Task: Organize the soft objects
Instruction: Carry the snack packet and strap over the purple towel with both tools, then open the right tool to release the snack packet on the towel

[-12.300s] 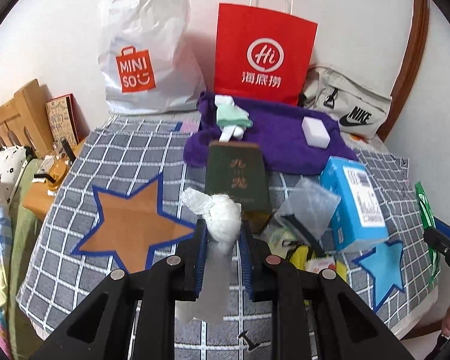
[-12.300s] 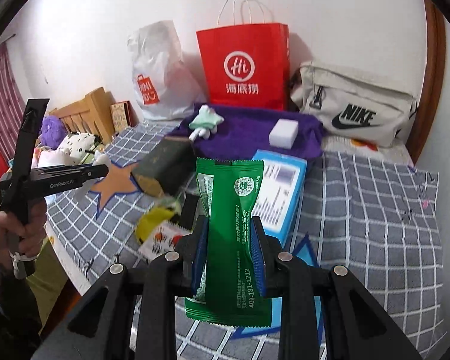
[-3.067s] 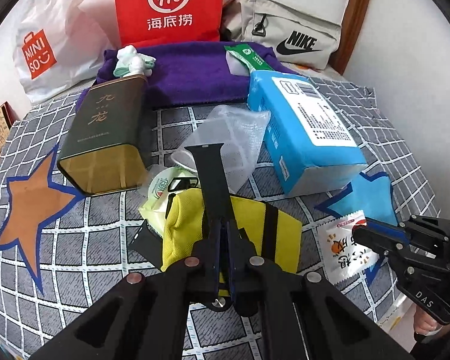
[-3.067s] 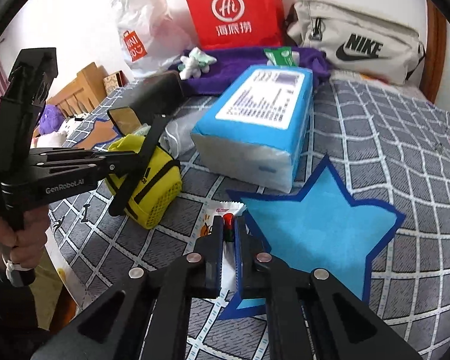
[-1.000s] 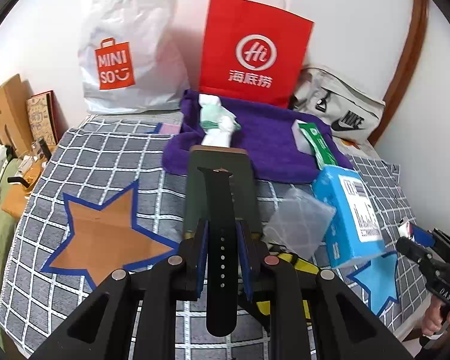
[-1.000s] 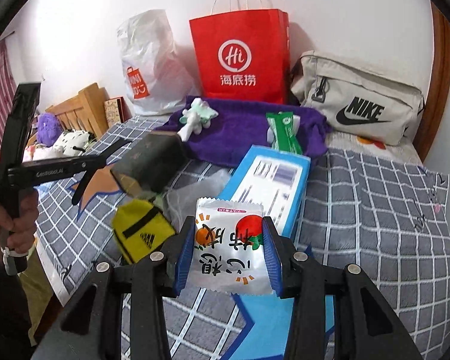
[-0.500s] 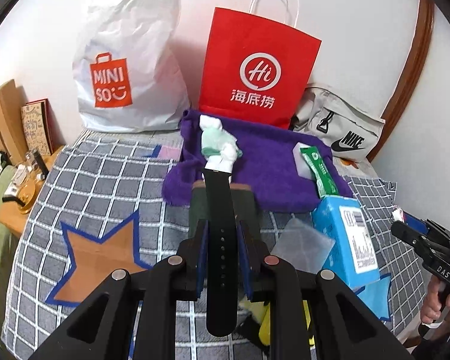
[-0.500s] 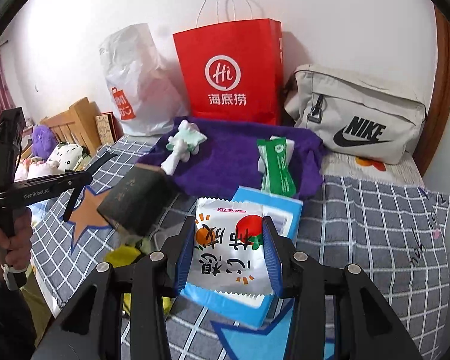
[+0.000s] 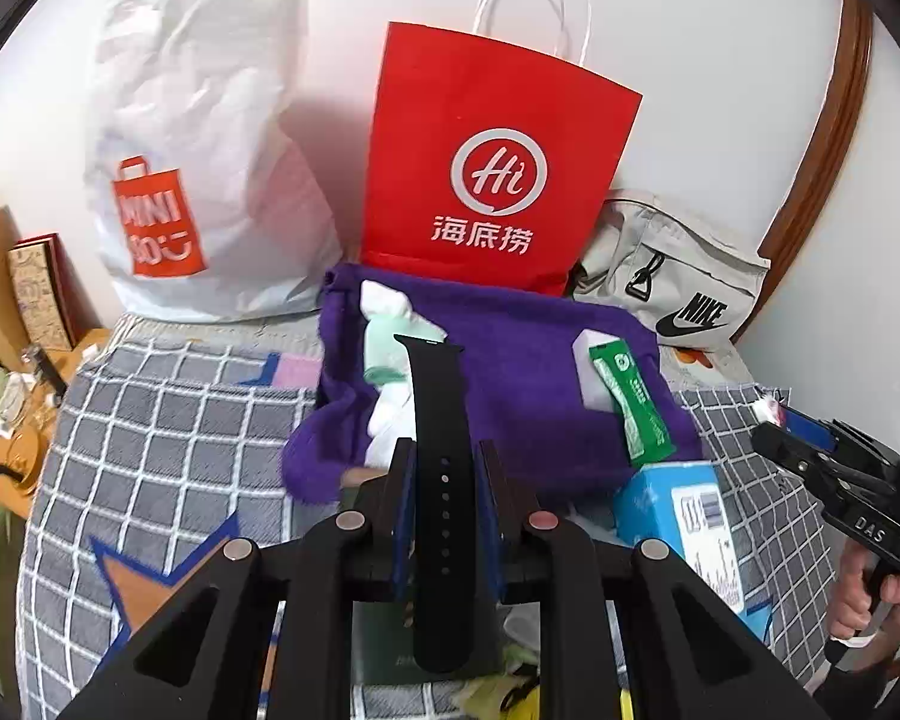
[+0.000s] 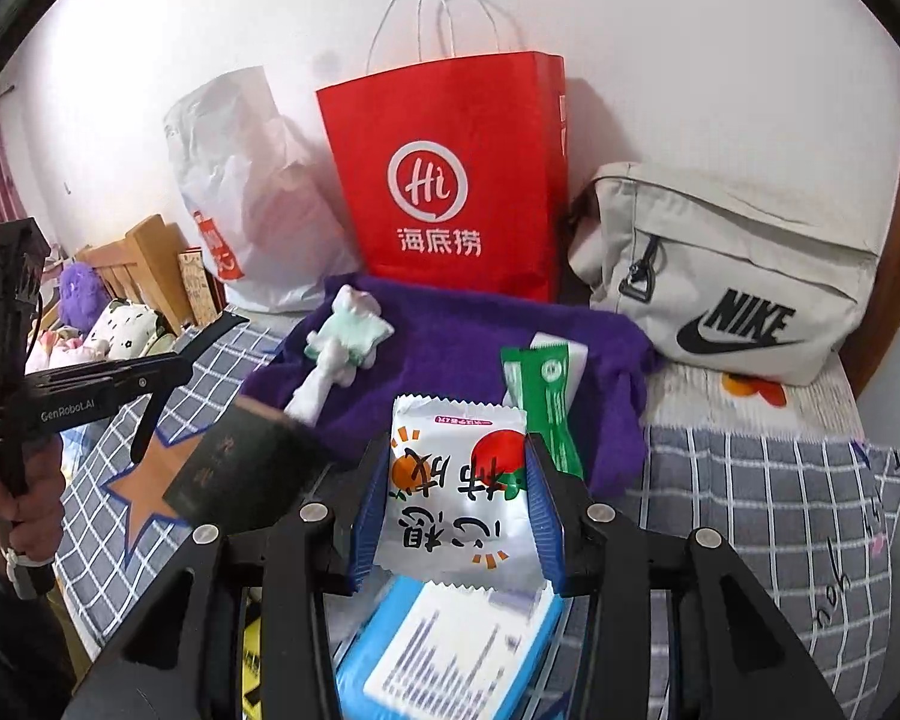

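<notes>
Evidently both loads are in transit: the left gripper (image 9: pixel 444 480) clamps a black watch strap (image 9: pixel 441 450), the right gripper (image 10: pixel 459 498) a snack packet (image 10: pixel 459 480). Next (my guess) each lowers onto the purple towel (image 10: pixel 480 330) at frame centre and lets go.

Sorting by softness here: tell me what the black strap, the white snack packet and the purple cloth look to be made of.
Black strap: likely silicone or rubber, matte, with punched holes. White snack packet: glossy printed plastic film with serrated sealed edges. Purple cloth: fuzzy, towel-like fabric, rumpled at its edges.
</notes>
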A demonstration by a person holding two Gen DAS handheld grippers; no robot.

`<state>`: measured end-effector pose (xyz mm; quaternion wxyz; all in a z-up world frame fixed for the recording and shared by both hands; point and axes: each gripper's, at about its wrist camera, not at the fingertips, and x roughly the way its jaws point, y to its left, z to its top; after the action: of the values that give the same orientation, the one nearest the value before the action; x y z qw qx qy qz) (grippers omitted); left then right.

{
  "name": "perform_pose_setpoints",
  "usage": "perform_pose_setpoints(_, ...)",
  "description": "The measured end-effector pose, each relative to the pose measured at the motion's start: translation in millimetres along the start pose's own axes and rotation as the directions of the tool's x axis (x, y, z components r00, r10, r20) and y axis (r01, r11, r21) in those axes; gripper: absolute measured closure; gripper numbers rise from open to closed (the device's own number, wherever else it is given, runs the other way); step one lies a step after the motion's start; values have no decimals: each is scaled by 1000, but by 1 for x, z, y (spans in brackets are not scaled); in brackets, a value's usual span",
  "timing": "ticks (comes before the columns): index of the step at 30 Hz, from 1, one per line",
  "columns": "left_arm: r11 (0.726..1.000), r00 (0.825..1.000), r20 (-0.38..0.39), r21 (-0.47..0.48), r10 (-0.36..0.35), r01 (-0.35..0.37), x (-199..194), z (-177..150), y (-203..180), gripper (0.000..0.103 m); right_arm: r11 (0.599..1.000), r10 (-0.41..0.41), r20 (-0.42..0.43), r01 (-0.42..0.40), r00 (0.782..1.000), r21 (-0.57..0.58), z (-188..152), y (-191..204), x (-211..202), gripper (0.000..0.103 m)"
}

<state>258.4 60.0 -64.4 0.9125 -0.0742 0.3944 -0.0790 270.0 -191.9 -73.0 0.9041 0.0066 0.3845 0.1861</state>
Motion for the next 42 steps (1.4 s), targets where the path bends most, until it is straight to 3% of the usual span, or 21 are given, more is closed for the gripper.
perform_pose_setpoints(13, 999, 999, -35, 26, -26, 27, 55, 46, -15, 85, 1000, 25, -26, -25, 999, -17, 51, -17, 58, 60)
perform_pose_setpoints(24, 1000, 995, -94, -22, -16, 14, 111, 60, -1, 85, 1000, 13, -134, -14, 991, -12, 41, -38, 119, 60)
perform_pose_setpoints(38, 999, 987, -158, -45, 8, -15, 151, 52, 10, 84, 999, -31, -223, 30, 974, -11, 28, -52, 153, 58)
perform_pose_setpoints(42, 999, 986, -167, -49, -12, 4, 152, 53, 10, 84, 1000, -21, -219, 18, 975, -14, 29, -49, 152, 50)
